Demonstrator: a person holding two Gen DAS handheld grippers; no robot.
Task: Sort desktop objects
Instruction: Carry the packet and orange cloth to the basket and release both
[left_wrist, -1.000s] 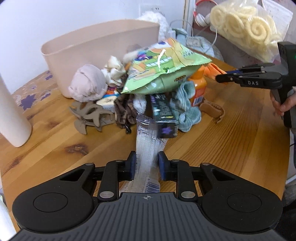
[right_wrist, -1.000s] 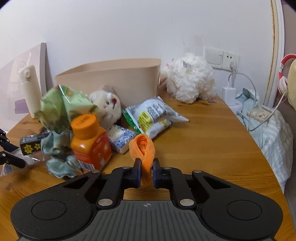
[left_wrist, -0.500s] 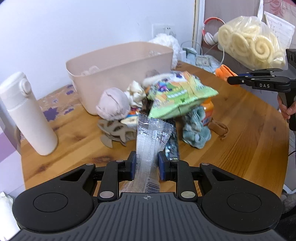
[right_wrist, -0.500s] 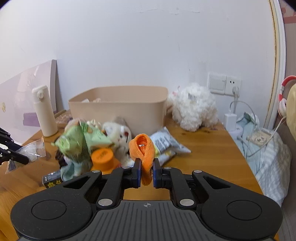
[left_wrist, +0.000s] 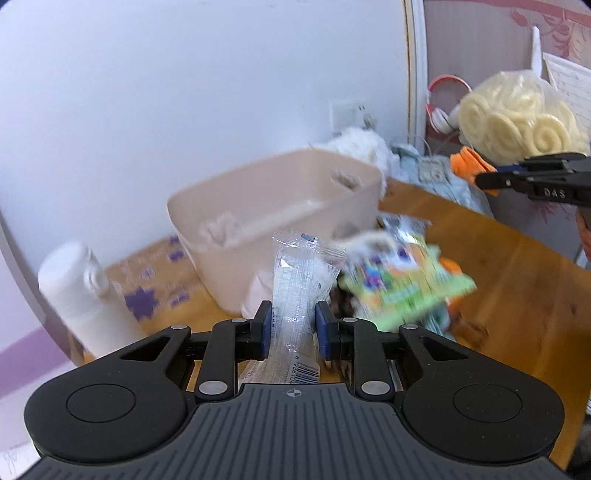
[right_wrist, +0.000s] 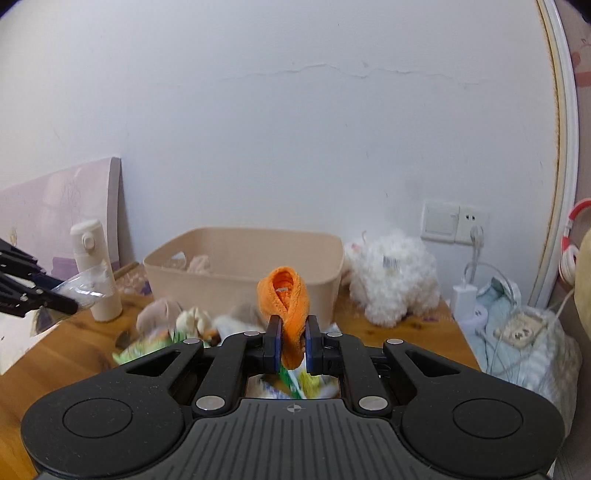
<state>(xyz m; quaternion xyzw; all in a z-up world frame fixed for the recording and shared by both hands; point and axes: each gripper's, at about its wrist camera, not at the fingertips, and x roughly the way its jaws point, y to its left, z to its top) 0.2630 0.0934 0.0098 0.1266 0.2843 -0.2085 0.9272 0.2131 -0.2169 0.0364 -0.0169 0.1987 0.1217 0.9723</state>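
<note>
Since the beige bin (right_wrist: 243, 254) sits behind a heap of clutter, either carry could drop short. The right gripper (right_wrist: 293, 343) pinches the orange cloth (right_wrist: 284, 295) up above the pile; the left gripper (left_wrist: 293, 328) clamps a slippery clear packet (left_wrist: 299, 280) near the bin, which could slide out.

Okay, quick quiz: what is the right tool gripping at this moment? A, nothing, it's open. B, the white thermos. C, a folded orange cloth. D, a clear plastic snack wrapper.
C: in the right wrist view the right tool is shut on the folded orange cloth, which sticks up between its pads in front of the beige bin.
</note>
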